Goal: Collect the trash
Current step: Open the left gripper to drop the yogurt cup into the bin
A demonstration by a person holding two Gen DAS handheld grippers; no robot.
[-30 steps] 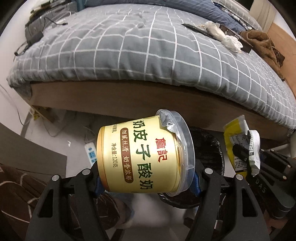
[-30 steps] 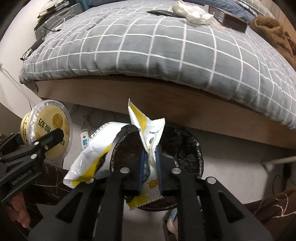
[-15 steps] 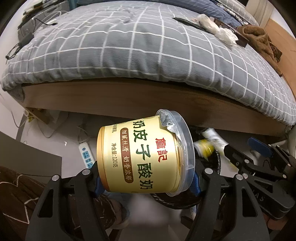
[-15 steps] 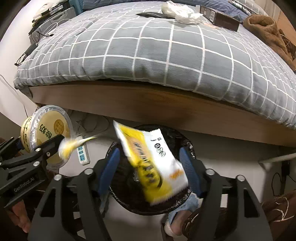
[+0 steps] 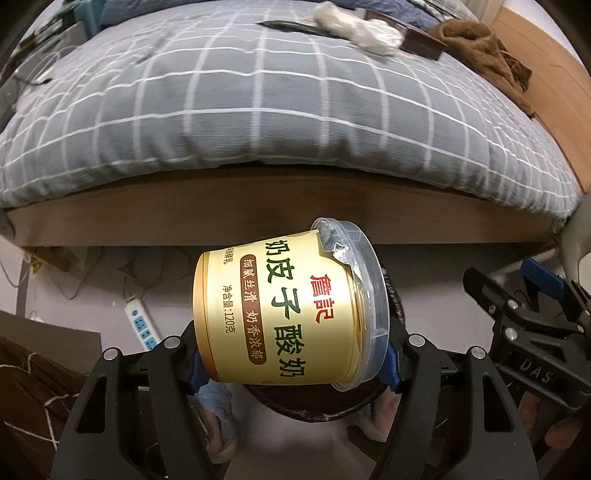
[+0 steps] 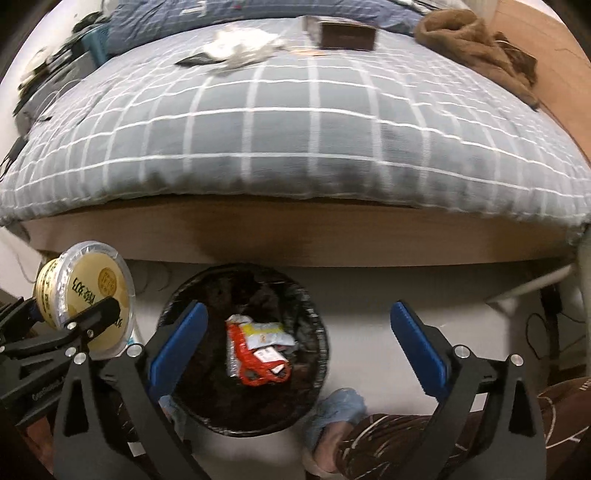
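My left gripper [image 5: 291,365] is shut on a yellow yogurt cup [image 5: 288,310] lying on its side, its torn foil lid to the right. It hangs above the black-lined trash bin [image 5: 314,406]. In the right wrist view the cup [image 6: 85,291] sits left of the bin [image 6: 192,295]. My right gripper [image 6: 295,343] is open and empty above the bin. A yellow and white wrapper [image 6: 266,332] and a red wrapper [image 6: 258,365] lie inside the bin. White crumpled tissue [image 6: 240,48] lies on the bed.
The grey checked bed [image 6: 295,129] with its wooden frame [image 6: 295,240] fills the background. A dark box [image 6: 347,35] and brown cloth [image 6: 476,37] lie on it. A power strip [image 5: 140,325] lies on the floor. Slippered feet [image 6: 340,410] stand by the bin.
My right gripper opened and let go of the yellow and white wrapper, which fell into the bin. The left gripper moved right over the bin with the cup.
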